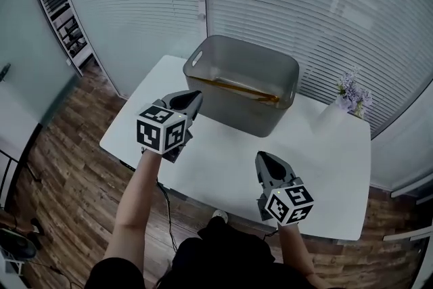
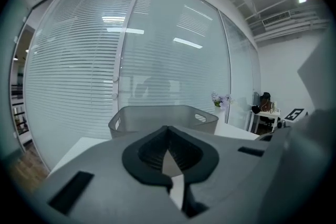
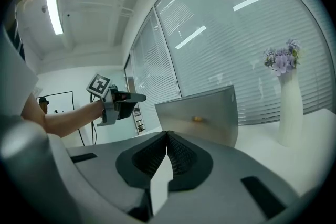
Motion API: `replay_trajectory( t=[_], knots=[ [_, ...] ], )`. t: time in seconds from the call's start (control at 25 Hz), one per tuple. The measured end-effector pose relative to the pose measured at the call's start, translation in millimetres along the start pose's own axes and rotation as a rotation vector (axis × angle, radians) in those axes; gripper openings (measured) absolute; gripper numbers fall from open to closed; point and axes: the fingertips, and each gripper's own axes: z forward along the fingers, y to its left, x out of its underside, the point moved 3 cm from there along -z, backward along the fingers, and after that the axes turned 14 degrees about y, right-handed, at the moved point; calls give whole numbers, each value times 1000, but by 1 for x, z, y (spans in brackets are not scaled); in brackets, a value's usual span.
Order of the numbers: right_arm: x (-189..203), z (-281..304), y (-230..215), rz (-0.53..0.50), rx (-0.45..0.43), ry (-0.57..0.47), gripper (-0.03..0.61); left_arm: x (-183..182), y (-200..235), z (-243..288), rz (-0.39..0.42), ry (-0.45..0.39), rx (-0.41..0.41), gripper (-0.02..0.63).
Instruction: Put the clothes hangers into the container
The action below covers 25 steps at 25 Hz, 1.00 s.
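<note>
Right hand-held gripper [image 1: 265,160], nearest me over the front of the worktop [image 1: 223,159]: jaws closed together, nothing between them. Left hand-held gripper [image 1: 189,102], farther out, just beside the near wall of the container [image 1: 233,110]: jaws likewise closed and empty. Inside the container lie the clothes hangers [image 1: 245,89] (amber wood, stretched across its floor); none shows on the worktop, so I judge the loading done or nearly so. Beyond, at the far right, a vase of flowers [image 1: 352,97]. Good practice for this step: keep both tools clear of the rim and scan the worktop for a stray hanger. Pose: my left forearm reaches forward, its tool close to level and tipped slightly towards the container; my right is tucked nearer my body, also close to level.
</note>
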Motion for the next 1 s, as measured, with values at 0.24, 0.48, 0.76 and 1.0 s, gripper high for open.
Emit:
replay_trajectory(
  t=[0.24, 0.48, 0.76, 1.0],
  knots=[
    [8, -16, 13, 10, -28, 5, 26, 40, -19, -18, -43, -3, -1, 9],
    [14, -28, 20, 3, -28, 10, 26, 74, -42, -34, -103, -12, -7, 9],
    [22, -43, 30, 4, -29, -7, 26, 101, -73, -53, -136, -31, -22, 9],
    [34, -52, 30, 3, -18, -27, 26, 128, -101, -60, -160, -57, -4, 9]
  ],
)
